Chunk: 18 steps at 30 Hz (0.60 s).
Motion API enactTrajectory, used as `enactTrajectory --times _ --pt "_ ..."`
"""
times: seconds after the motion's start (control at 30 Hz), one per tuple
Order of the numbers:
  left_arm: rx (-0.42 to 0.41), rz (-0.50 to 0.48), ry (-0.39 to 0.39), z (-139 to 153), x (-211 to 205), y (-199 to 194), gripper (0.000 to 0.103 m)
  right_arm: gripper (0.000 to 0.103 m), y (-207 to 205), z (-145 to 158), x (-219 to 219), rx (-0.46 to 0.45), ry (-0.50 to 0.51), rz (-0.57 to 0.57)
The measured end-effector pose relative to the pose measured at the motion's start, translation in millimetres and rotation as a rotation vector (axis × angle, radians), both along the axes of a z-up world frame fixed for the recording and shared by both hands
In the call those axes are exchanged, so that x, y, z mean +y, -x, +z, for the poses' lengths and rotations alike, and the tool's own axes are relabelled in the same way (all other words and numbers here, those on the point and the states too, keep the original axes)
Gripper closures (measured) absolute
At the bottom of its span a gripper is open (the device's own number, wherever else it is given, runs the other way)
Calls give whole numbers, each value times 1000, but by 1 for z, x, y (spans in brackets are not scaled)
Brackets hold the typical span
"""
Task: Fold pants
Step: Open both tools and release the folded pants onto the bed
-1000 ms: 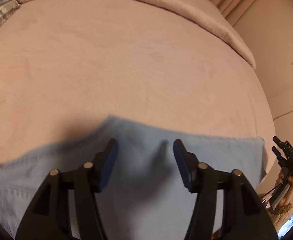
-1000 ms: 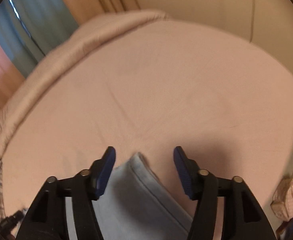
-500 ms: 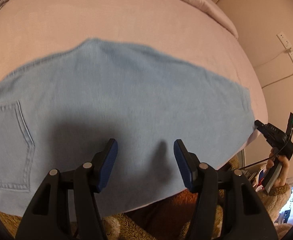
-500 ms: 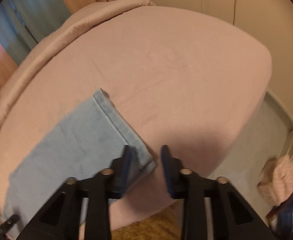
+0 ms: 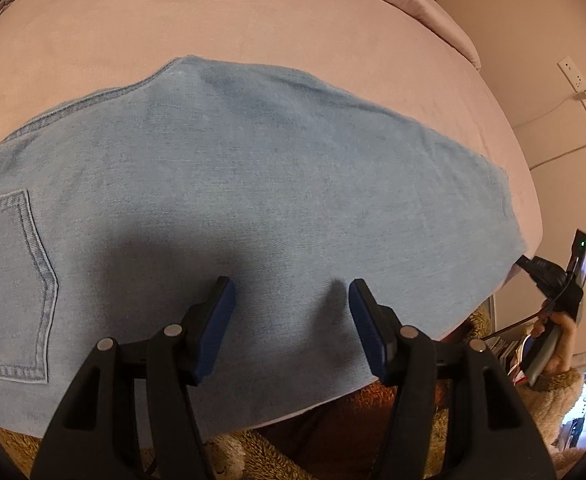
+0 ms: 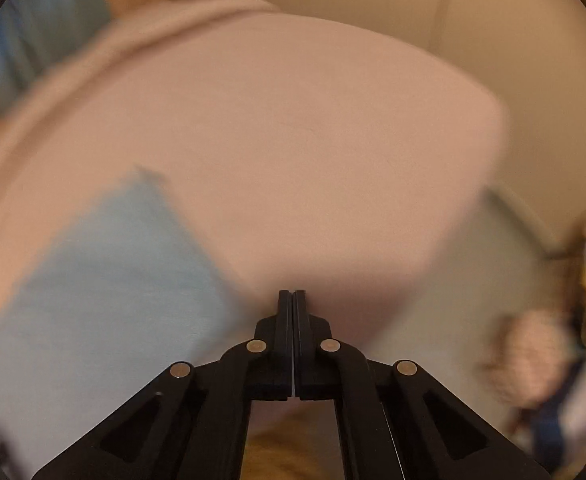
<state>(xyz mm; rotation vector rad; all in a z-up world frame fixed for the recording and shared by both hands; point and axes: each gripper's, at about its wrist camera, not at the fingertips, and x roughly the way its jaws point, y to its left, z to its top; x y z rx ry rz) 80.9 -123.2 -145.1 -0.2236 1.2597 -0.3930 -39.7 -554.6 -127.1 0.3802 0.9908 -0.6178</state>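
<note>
While the light blue denim pants (image 5: 253, 200) lie spread flat across the near part of the pink bed (image 5: 253, 12), we see them run from the left edge of the left wrist view almost to the bed's right edge. At the far left of the pants sits a stitched back pocket (image 5: 11, 288), and a seamed edge curves along the side of the pants farthest from us. Our left claw (image 5: 291, 322) hovers above the near middle of the pants with its blue-padded fingers (image 5: 217, 320) spread wide apart, holding nothing, and its shadow falls on the denim just ahead of it. Below the pants' near edge we see brown fleecy fabric (image 5: 333, 420). To the right of the pants, off the bed's corner, the right claw (image 5: 527, 266) shows in the left wrist view, with a hand (image 5: 561, 344) in a fuzzy cuff gripping its handle; its tip looks to lie right at the pants' right end, though we cannot tell whether it touches. On the wall right of the bed hang white power strips (image 5: 581, 92).

From the blurred right wrist view, the pants (image 6: 105, 300) lie to the left of the right claw (image 6: 293, 300), whose fingers are pressed together with nothing visible between them. Its tips sit over the pink bed (image 6: 293, 140) near the bed's front edge, beside the pants' right end.
</note>
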Motion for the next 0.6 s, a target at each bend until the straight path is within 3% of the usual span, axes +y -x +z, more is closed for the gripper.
enactTrajectory --times 0.13,0.3,0.37,0.43,0.47,0.53,0.57,0.6 --pt "-3 -9 -6 2 -5 0 39 103 16 1 -14 -97 -120 -21" --pt "-1 -8 23 10 -6 0 38 103 26 13 -13 -127 -93 -34" --pt "-9 -5 44 16 -5 2 33 103 32 18 -13 -158 -112 -27" --pt "-30 -4 47 21 -5 5 20 103 39 22 -8 -189 -131 -18" --pt "-43 -3 48 24 -5 6 18 98 38 22 -5 -201 -145 -12" --pt "-54 -4 50 26 -6 8 12 71 41 19 -3 -229 -184 2" --pt "-55 -5 56 27 -6 9 12 47 41 16 -3 -250 -212 9" --pt "-54 -5 58 26 -7 9 11 42 42 13 -2 -266 -232 16"
